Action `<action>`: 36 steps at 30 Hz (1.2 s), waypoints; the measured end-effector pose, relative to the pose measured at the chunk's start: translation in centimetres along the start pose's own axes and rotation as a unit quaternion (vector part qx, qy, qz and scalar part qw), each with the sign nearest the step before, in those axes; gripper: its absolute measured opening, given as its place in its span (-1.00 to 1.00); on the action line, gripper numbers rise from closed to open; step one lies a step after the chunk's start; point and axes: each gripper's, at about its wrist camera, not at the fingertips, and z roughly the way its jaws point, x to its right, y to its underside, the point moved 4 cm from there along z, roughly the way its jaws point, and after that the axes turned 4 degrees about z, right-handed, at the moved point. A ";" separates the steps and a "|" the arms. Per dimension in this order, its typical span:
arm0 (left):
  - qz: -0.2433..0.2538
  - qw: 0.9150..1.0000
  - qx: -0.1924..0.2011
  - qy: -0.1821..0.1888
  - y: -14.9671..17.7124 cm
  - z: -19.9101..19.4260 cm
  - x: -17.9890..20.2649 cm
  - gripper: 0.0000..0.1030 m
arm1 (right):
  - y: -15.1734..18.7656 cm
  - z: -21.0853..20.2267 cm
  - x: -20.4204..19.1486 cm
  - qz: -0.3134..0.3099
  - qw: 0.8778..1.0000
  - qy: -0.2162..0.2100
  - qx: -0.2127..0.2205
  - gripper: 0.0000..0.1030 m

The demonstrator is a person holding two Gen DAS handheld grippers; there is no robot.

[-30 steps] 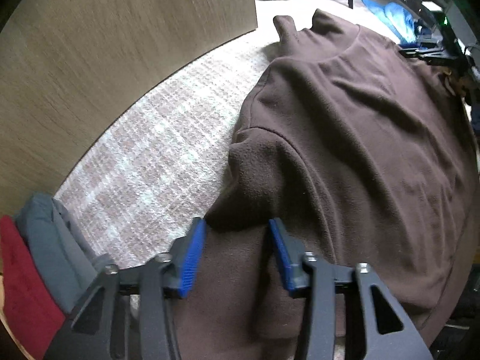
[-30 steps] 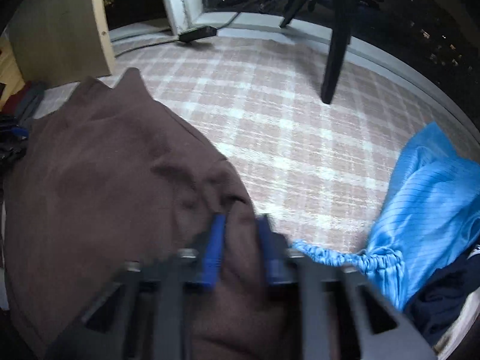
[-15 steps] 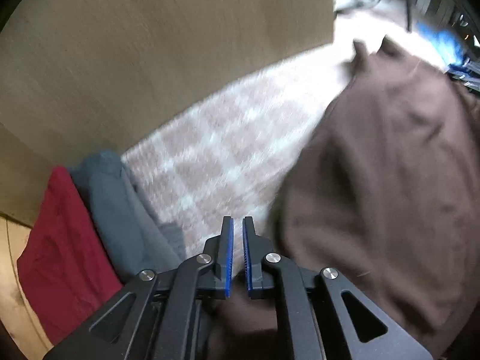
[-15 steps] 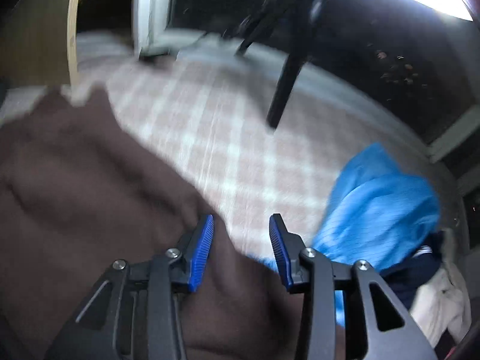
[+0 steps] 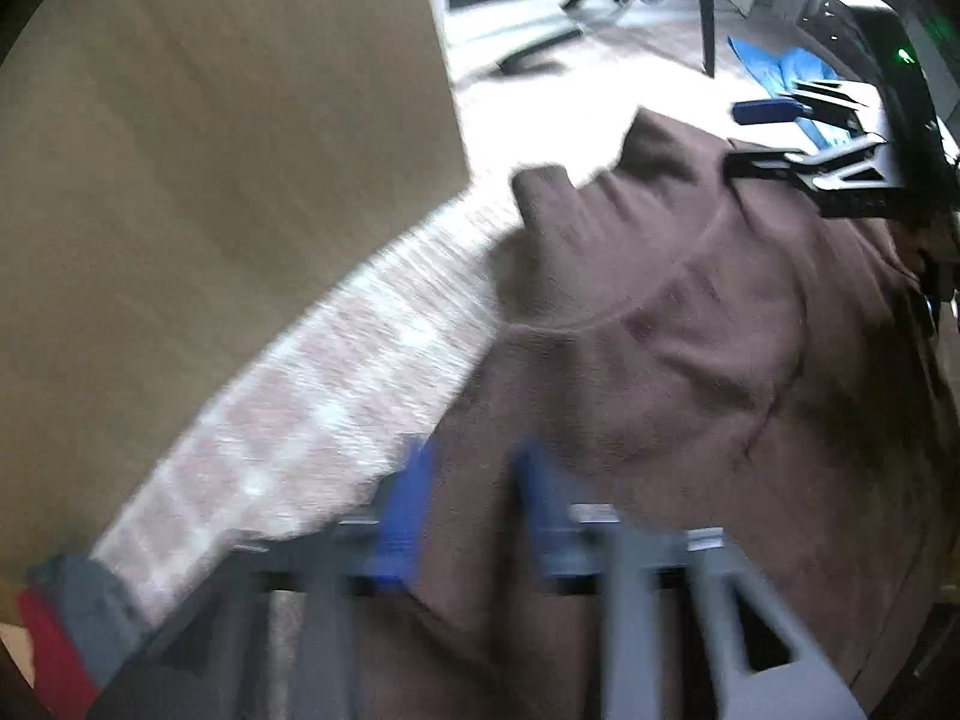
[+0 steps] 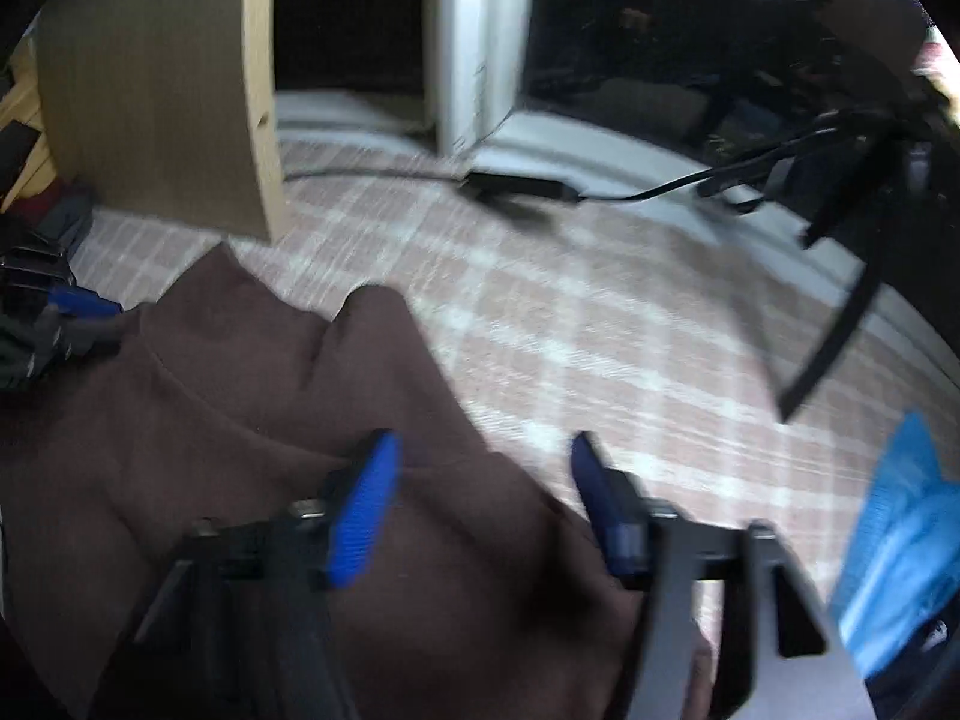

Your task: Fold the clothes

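Left gripper (image 5: 474, 510) reopened after pinching shut, fingers now parted over brown fleece (image 5: 690, 360); right gripper (image 6: 480, 504) spread wide, empty. Probably regrasping for another fold.

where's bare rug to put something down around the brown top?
Free: plaid rug between brown top, cable box and blue garment; a narrower strip between top and wood panel. Crowded: folded pile.

Dim, motion-blurred, fisheye-warped frames
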 end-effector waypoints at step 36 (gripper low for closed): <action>-0.264 0.963 -0.030 -0.049 32.6 -15.8 10.6 -0.05 | 12.3 -16.7 -17.0 -0.033 0.965 -0.260 0.033 0.19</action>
